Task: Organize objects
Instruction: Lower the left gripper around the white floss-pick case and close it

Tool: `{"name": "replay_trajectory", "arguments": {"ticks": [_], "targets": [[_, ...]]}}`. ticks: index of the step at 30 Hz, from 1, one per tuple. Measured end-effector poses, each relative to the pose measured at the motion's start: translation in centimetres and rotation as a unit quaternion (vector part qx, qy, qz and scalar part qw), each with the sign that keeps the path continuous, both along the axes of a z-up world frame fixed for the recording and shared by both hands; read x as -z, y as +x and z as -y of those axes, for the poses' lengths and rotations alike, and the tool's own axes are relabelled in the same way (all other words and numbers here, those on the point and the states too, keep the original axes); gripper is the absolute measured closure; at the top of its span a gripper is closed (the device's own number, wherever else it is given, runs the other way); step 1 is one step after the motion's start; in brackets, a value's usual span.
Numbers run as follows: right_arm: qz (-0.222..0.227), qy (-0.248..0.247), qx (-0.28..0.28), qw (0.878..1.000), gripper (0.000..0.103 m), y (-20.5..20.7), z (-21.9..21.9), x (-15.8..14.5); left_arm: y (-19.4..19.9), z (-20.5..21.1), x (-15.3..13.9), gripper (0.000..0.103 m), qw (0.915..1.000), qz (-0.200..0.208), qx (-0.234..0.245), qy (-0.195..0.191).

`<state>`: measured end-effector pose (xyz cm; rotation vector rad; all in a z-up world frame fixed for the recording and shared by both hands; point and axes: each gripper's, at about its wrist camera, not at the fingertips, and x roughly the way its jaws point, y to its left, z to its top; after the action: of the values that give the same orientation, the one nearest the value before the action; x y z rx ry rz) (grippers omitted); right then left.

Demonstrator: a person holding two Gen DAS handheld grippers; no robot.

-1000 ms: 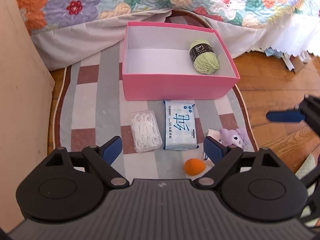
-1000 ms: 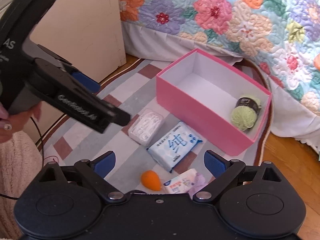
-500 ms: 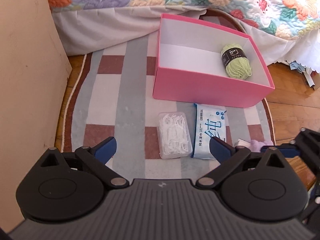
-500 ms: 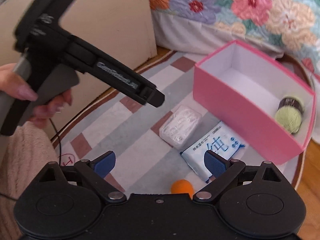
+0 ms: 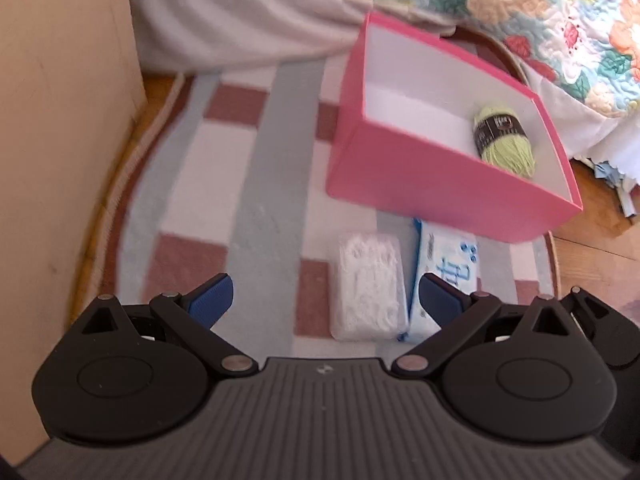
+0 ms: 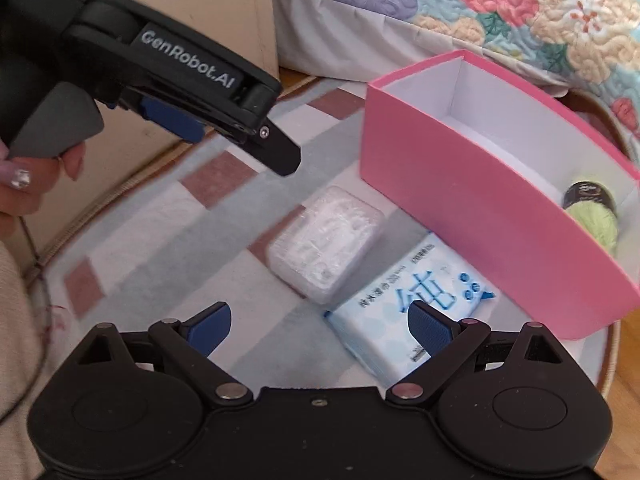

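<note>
A checked rug (image 5: 224, 168) lies on wood floor beside a quilted bed (image 5: 520, 8). On it lie a floss box (image 5: 368, 284) and wipes (image 6: 404, 312), then a pink box (image 5: 448, 184) holding yarn (image 5: 506, 140). Left gripper (image 5: 326, 300) angles down, its jaws just opened wide, gripping nothing; right gripper (image 6: 318, 330) likewise wide and empty.

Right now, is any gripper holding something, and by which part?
Nothing is held. The left gripper and the right gripper are both open above the floss pick box and the wipes pack.

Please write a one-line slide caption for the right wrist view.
Open right gripper above wet-wipes pack and clear floss-pick case, beside pink box.
</note>
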<state>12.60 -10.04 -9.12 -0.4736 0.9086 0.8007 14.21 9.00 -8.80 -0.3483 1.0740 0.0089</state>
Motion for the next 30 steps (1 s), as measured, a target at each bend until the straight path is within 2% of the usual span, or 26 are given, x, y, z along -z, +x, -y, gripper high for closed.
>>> {"name": "replay_trajectory", "arguments": {"ticks": [3,6,9,12,17,23,26,28,30], "targets": [[0.037,-0.021,-0.011,0.999,0.006,-1.1,-1.0,0.4,0.3,0.4,1.4,0.003,0.9999,-0.013,0.007,0.001],[0.032,-0.008,-0.011,0.999,0.006,-1.0,-1.9,0.8,0.4,0.8,2.2,0.003,0.9997,-0.014,0.015,0.013],[0.028,0.004,-0.007,1.000,0.006,-0.5,-2.6,1.4,0.9,0.7,3.3,0.003,0.9990,-0.036,0.023,-0.014],[0.052,0.000,-0.004,0.999,0.006,-0.2,-2.9,2.5,1.0,0.5,4.1,0.003,0.9984,-0.040,0.025,-0.032],[0.034,0.027,0.002,0.999,0.007,1.0,-3.1,3.6,1.1,0.5,5.2,0.005,0.9975,-0.036,0.030,-0.053],[0.013,0.065,0.008,0.998,0.010,1.5,-3.4,4.1,1.4,-0.2,5.8,0.007,0.9948,-0.020,0.025,-0.096],[-0.008,0.085,0.023,0.996,0.012,2.0,-3.0,4.2,1.6,-0.1,6.0,0.012,0.9953,-0.017,0.026,-0.092],[-0.020,0.095,0.037,0.995,0.015,2.5,-2.8,4.4,1.8,0.0,6.2,0.027,0.9955,-0.017,0.027,-0.089],[-0.038,0.105,0.051,0.992,0.019,3.0,-2.4,4.6,2.0,-0.1,6.6,0.035,0.9950,-0.018,0.026,-0.094]]}}
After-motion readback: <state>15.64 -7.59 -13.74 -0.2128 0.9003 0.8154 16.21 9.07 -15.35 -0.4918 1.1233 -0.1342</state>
